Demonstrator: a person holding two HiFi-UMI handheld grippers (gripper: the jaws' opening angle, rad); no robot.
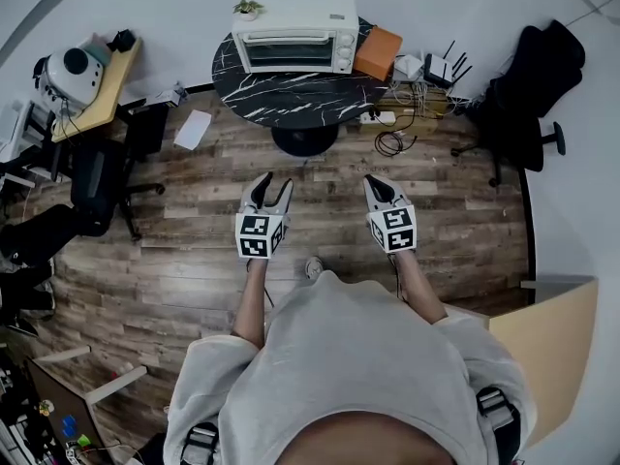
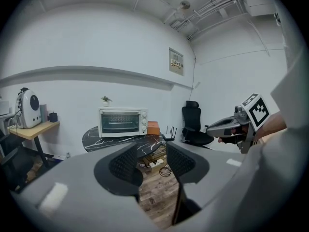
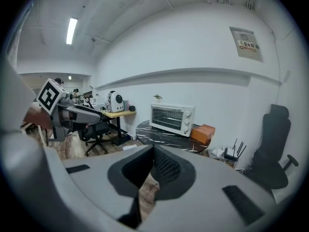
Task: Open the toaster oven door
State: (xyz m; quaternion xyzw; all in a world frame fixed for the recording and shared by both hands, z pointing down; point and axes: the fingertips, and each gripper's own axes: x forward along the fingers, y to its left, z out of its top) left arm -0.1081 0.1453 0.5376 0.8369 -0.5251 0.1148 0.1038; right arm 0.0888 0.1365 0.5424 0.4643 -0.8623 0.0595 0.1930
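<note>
**Head view.** The toaster oven (image 1: 295,33) stands on a round black marbled surface (image 1: 291,100), well apart from both grippers. Its long axis runs left to right. The glass door faces the person, with the knobs at the door's right end. The door lies flush with the front, closed. An orange box (image 1: 378,51) sits just beside the oven's right end, and a small plant (image 1: 247,9) stands at its rear left corner. The left gripper (image 1: 272,184) and the right gripper (image 1: 377,186) hang over the wooden floor (image 1: 194,250), both pointing toward the surface.

**Left gripper view.** The jaws stand apart with a clear gap. Only floor and cables show through it, and nothing is gripped. The oven is ahead and left of centre, its door front turned to the camera.

**Right gripper view.** The jaws appear to meet at the tips, though the angle leaves this slightly uncertain. Nothing is held between them. The oven is ahead, seen obliquely from its knob end.
</note>
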